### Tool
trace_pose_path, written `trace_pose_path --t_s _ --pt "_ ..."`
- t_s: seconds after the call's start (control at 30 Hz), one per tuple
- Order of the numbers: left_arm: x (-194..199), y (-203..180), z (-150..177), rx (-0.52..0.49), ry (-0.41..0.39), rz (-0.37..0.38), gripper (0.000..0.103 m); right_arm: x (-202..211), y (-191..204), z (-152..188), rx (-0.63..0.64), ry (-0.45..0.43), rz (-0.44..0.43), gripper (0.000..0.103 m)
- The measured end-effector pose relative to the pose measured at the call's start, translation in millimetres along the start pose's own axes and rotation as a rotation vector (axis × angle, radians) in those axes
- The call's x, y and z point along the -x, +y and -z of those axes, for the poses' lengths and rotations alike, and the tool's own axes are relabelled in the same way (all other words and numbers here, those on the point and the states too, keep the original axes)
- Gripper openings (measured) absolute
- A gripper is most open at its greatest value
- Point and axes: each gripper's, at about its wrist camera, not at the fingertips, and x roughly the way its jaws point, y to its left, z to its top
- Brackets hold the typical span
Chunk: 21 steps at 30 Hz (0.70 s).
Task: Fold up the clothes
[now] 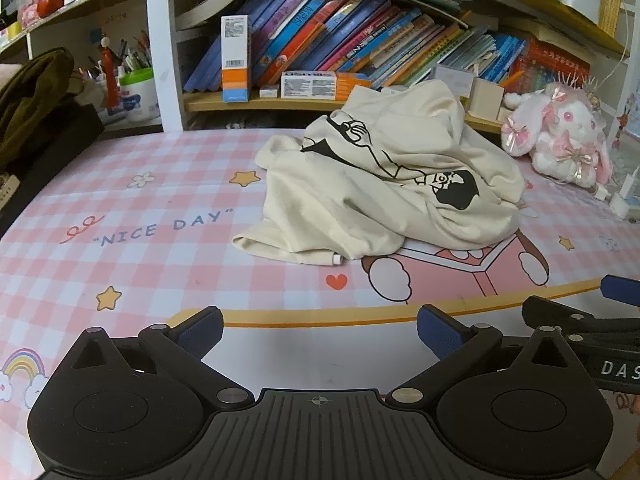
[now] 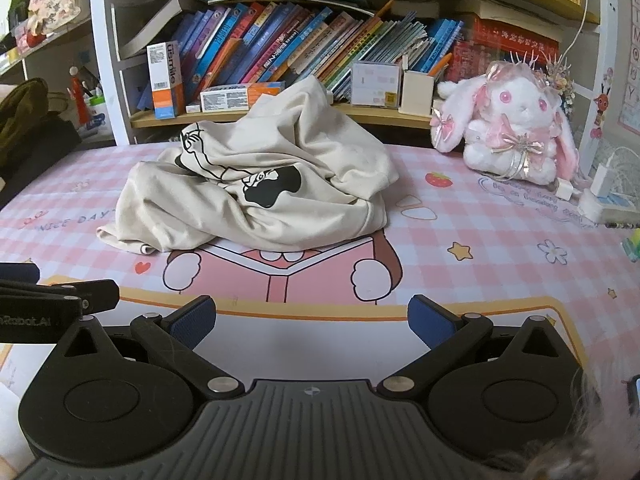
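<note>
Crumpled shirt (image 1: 384,184) mid-mat (image 1: 160,208), margins bare

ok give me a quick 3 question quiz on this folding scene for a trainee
1. True or false: the cream garment already lies folded flat on the checked mat.
2. Which gripper holds cloth? A) left gripper B) right gripper C) neither
3. Fill in: the plush rabbit sits to the garment's ____ in the right wrist view.

Key
1. False: it is a crumpled heap.
2. C: both are open, short of the garment.
3. Right.
</note>
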Motion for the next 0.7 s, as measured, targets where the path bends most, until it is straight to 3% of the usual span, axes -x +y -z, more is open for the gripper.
trace_pose_path --t_s 0.33,0.53,0.7 --pt "-3.1 -5.8 5.3 -0.008 0.024 0.022 0.103 3.3 1.3 4.3 0.011 -0.019 -0.044 0.103" --pt "-10.9 -7.5 7.0 0.017 0.055 0.053 0.103 -5.8 -7.9 9.1 -0.013 0.037 -0.079 0.101" --pt "-19.9 -12.6 0.9 0.002 0.060 0.035 0.103 -15.8 -19.5 7.8 -0.017 0.070 -0.093 0.095"
